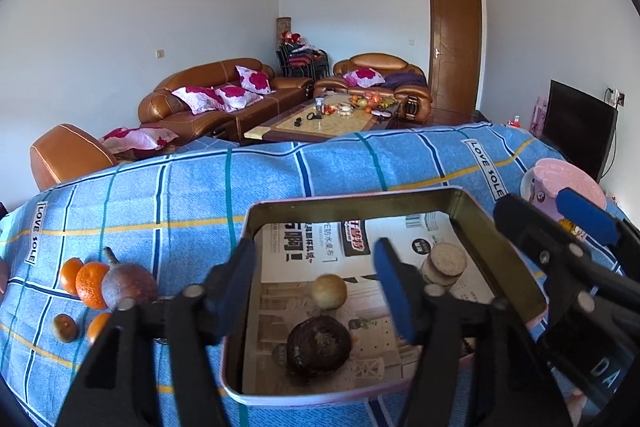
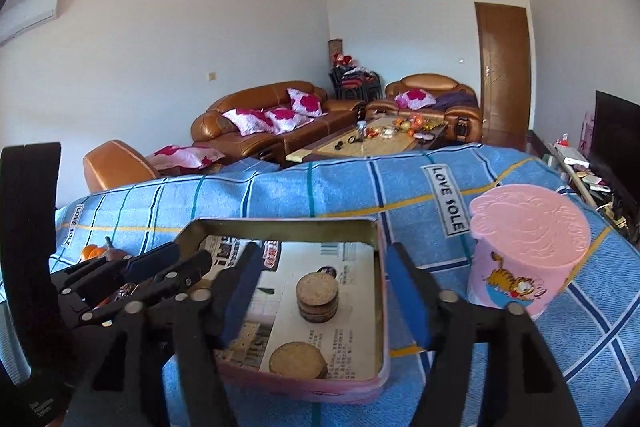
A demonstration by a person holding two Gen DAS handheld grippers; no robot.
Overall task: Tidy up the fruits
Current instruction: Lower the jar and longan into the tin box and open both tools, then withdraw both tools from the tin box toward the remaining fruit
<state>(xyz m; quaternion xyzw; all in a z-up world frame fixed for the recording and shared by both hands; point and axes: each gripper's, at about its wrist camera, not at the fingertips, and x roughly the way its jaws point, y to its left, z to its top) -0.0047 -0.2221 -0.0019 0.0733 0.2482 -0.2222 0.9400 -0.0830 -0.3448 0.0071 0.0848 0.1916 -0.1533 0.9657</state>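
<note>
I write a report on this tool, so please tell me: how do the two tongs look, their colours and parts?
Both tongs are alike. The left tongs and right tongs have black angular linkage arms joined by round silver rivets. Each finger carries a flat blue pad. White lettering marks one black body, too cropped to read. No cables or sleeves show.

White-walled lounge: brown leather sofas (image 1: 224,95), wooden door (image 1: 454,51).

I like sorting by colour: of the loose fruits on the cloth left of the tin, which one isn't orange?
The purplish-brown round fruit with the stem, lying nearest the tin. The others beside it are orange mandarins.
</note>
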